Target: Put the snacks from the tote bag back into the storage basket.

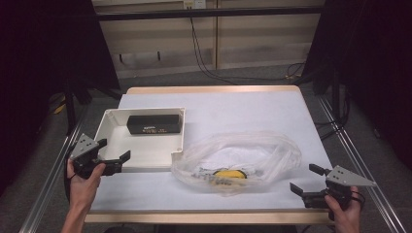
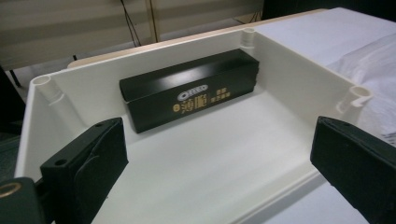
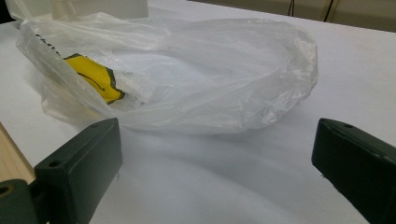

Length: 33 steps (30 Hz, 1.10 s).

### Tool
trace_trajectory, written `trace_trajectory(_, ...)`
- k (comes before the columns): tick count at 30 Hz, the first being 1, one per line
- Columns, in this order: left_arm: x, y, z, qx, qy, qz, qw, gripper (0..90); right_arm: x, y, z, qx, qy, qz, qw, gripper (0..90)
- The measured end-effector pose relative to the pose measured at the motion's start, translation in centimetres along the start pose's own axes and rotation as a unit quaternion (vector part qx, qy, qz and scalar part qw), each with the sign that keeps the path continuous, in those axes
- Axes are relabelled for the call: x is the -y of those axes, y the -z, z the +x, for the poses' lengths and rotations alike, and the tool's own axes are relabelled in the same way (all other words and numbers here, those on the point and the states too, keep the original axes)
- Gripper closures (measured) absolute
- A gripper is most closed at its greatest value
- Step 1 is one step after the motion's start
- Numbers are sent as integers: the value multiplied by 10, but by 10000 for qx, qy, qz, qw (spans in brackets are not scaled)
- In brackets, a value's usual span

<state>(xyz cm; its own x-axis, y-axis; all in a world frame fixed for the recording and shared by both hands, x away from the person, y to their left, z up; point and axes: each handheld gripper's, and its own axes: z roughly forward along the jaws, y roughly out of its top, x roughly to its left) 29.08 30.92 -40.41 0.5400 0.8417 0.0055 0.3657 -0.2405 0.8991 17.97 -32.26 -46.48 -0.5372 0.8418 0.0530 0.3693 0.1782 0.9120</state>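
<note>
The right gripper [image 1: 305, 178] is being held with jaws wide apart just before the clear plastic bag [image 1: 238, 162], which is lying crumpled on the white table [image 1: 243, 111] with a yellow packet [image 1: 229, 174] inside. The left gripper [image 1: 112, 153], jaws also apart, is being pointed into the white tray [image 1: 109, 127], where a black box [image 1: 154, 123] is resting against the far wall

Two handheld grippers, matte black: left gripper [image 1: 113, 153], right gripper [image 1: 305, 178]. Blocky jaws with small screw holes (clearest in the gripper views). Grey three-cornered plate tops each. Forearms bare, no sleeves.
</note>
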Motion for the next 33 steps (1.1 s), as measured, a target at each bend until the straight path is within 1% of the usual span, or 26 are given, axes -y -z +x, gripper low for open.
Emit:
trace_trajectory(1, 0, 2, -3, 1, -56, 21, 10000, 36, 0, 0, 0, 9, -7, -4, 10000, 14)
trace_trajectory(2, 1, 1, -8, 8, -14, -20, 10000, 35, 0, 1, 0, 5, 6, -22, 10000, 14)
trace_trajectory(3, 1, 0, -12, 41, -56, 18, 10000, 35, 0, 1, 0, 7, 3, -37, 10000, 14)
trace_trajectory(4, 3, -1, -18, 33, -93, 74, 9999, 35, 0, 1, 0, 7, -3, -39, 10000, 13)
trace_trajectory(7, 7, -4, -27, -14, -168, 96, 9998, 35, 0, 1, 0, 23, -10, -31, 10000, 13)
trace_trajectory(9, 11, -7, -35, -3, -122, 95, 9999, 35, 0, 2, 0, 25, -14, -31, 10000, 14)
trace_trajectory(10, 12, -8, -38, 42, -194, 142, 9997, 35, 0, 2, 0, 29, -22, -28, 10000, 13)
trace_trajectory(11, 13, -9, -42, 53, -200, 166, 9996, 35, 0, 3, 0, 41, -36, -26, 10000, 14)
trace_trajectory(12, 14, -10, -45, 120, -190, 242, 9995, 35, 0, 3, 0, 43, -48, -39, 10000, 14)
trace_trajectory(13, 14, -11, -48, 234, -147, 258, 9993, 35, 0, 3, -1, 61, -48, -55, 10000, 14)
trace_trajectory(14, 14, -11, -50, 201, -204, 251, 9993, 40, 0, 3, -1, 49, -53, -48, 10000, 14)
trace_trajectory(15, 14, -11, -53, 154, -198, 211, 9995, 38, 0, 3, -1, 52, -47, -41, 10000, 14)
trace_trajectory(16, 15, -11, -55, 233, -186, 189, 9994, 36, 0, 2, -1, 45, -32, -37, 10000, 14)
trace_trajectory(17, 15, -11, -57, 224, -179, 202, 9994, 36, 0, 2, -1, 40, -30, -28, 10000, 14)
trace_trajectory(18, 17, -12, -63, 230, 19, 158, 9996, 36, 0, 3, 0, 36, -34, -20, 10000, 15)
trace_trajectory(19, 19, -12, -65, 270, 15, 145, 9995, 36, 1, 3, -1, 38, -34, -38, 10000, 15)
trace_trajectory(21, 23, -13, -70, 237, 105, 128, 9996, 36, 1, 4, -1, 42, -38, -41, 10000, 15)
trace_trajectory(23, 26, -14, -75, 459, 45, 221, 9987, 36, 1, 4, -2, 41, -60, -49, 10000, 14)
trace_trajectory(24, 28, -13, -79, 426, 35, 229, 9988, 39, 1, 4, -2, 51, -58, -53, 10000, 15)
trace_trajectory(25, 29, -12, -81, 371, 104, 163, 9991, 38, 1, 4, -3, 44, -73, -43, 10000, 16)
trace_trajectory(27, 33, -9, -85, 454, 195, 58, 9988, 33, 1, 4, -2, 36, -47, -40, 10000, 16)
trace_trajectory(28, 36, -8, -87, 390, 139, -19, 9991, 33, 1, 4, -2, 40, -32, -37, 10000, 15)
trace_trajectory(29, 37, -7, -88, 370, 75, -41, 9993, 33, 1, 4, -1, 16, -3, -31, 10000, 15)
trace_trajectory(31, 37, -9, -87, 366, 195, -140, 9990, 32, 1, 3, -1, 48, 51, -2, 10000, 16)
trace_trajectory(32, 38, -10, -87, 319, 301, -215, 9988, 33, 1, 2, -1, 46, 58, 9, 10000, 15)
trace_trajectory(33, 39, -11, -87, 329, 297, -221, 9988, 33, 0, 1, -2, 39, 52, -7, 10000, 15)
